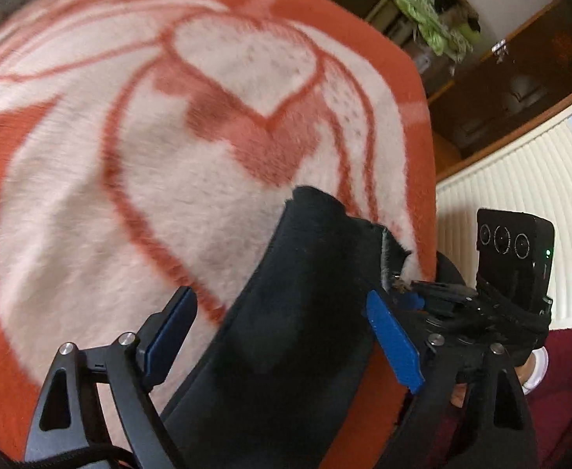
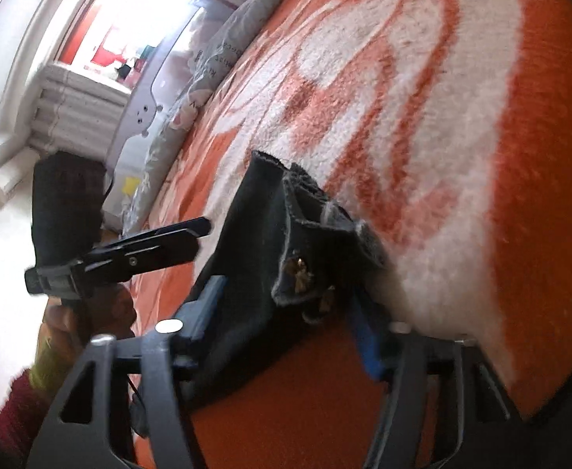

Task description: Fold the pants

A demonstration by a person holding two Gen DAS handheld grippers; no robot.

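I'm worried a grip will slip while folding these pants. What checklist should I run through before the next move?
1. Right gripper shut on pants: ok, cloth is bunched between its pads.
2. Left gripper gripping: not ok, jaws open; the pants pass between them, one pad clear of cloth.
3. Grippers apart: cannot tell, they sit very close.
4. Pants end flat on blanket: not ok, crumpled and raised.
5. Rest of pants: cannot tell, out of view.

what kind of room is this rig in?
Most likely a bedroom in a home. The pants lie on an orange and white blanket spread over what looks like a bed, with a pillow at its far end, and a white radiator stands under a window.
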